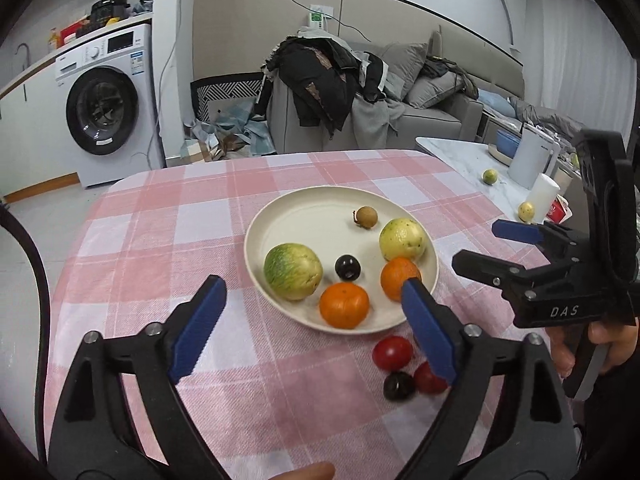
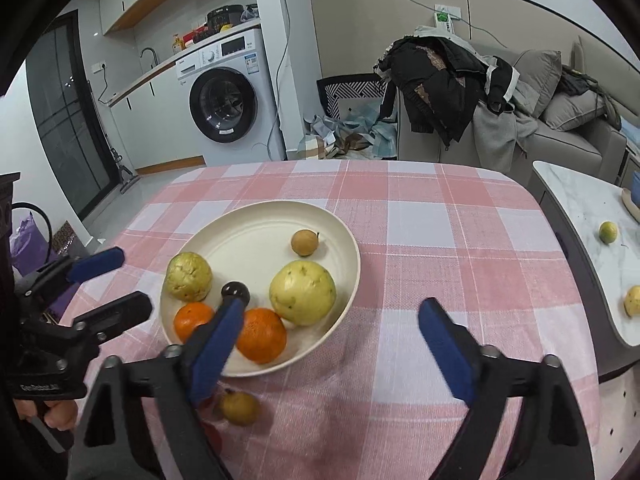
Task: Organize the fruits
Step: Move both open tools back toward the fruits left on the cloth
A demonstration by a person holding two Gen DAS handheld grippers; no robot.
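A: Left to right. Left gripper [image 1: 312,308] jaws wide, holding nothing, hovering over the near rim of the cream plate [image 1: 288,224] on the pink checked tablecloth [image 1: 160,240].

B: On the plate?

A: Green-striped fruit [image 1: 293,271], dark cherry [image 1: 347,267], two oranges [image 1: 344,305] [image 1: 399,278], pale yellow fruit [image 1: 402,239], a longan [image 1: 365,217] at the back. Off the plate, toward the near edge: a red tomato [image 1: 392,353], a second tomato [image 1: 429,378] half behind the gripper's right finger [image 1: 428,332], and a dark cherry [image 1: 399,386] touching that tomato.

B: Right gripper?

A: Right gripper [image 2: 332,322] also wide, nothing held. Its left finger [image 2: 218,340] covers part of the plate rim. Open cloth right of the plate to the table edge; a white side table [image 2: 580,208] sits just beyond.

B: View differences?

A: Right wrist view alone shows a small brown fruit [image 2: 239,407] on the cloth near the plate; tomatoes barely show there. Left view shows a white kettle [image 1: 530,156] on the side table.
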